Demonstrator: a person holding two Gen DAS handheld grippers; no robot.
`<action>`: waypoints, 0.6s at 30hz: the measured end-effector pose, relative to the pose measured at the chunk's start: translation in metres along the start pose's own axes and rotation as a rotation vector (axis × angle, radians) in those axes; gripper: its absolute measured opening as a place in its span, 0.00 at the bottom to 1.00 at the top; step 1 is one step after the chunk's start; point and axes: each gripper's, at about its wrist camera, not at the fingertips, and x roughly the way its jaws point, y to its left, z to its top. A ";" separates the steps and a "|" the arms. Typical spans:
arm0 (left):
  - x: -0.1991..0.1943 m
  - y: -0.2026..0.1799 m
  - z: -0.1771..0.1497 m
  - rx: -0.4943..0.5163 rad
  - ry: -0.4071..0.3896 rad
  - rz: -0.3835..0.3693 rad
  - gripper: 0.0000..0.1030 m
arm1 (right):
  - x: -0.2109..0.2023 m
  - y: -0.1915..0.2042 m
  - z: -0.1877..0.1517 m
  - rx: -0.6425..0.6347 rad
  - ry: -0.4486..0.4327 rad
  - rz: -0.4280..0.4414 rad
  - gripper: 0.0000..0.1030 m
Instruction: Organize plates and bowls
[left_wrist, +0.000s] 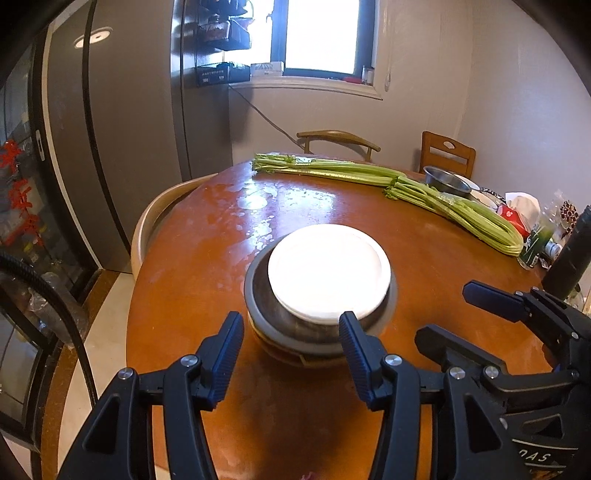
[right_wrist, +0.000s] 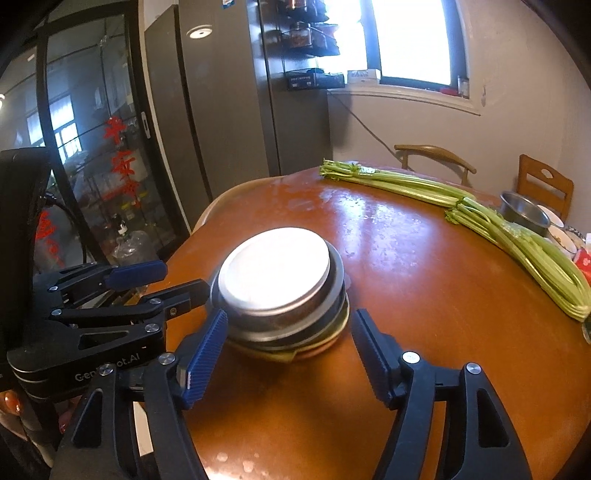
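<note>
Your left gripper hangs released over the near edge of the round wooden table, its blue-padded jaws spread wide and holding nothing. Beside it, your right gripper is likewise spread and empty. Just beyond both sets of fingertips sits the stack: a white plate rests on top of a steel bowl, which in turn sits on further dishes whose yellowish edges peek out underneath. In the left wrist view, the right-hand pad overlaps the plate's near rim, though you cannot tell whether it touches. In the right wrist view, the stack lies ahead, between the two jaws and apart from both. Farther back, long bunches of celery stretch across the table. Near the far edge, a second steel bowl stands beside white dishes, with wooden chairs behind.
</note>
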 end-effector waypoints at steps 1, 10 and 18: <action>-0.003 -0.002 -0.004 0.001 -0.002 0.004 0.52 | -0.002 0.001 -0.004 0.001 -0.001 -0.001 0.70; -0.013 -0.014 -0.038 0.010 0.000 0.014 0.52 | -0.019 0.002 -0.042 0.021 -0.002 -0.031 0.71; -0.022 -0.022 -0.054 -0.001 -0.018 0.030 0.53 | -0.027 0.002 -0.063 0.041 0.009 -0.062 0.71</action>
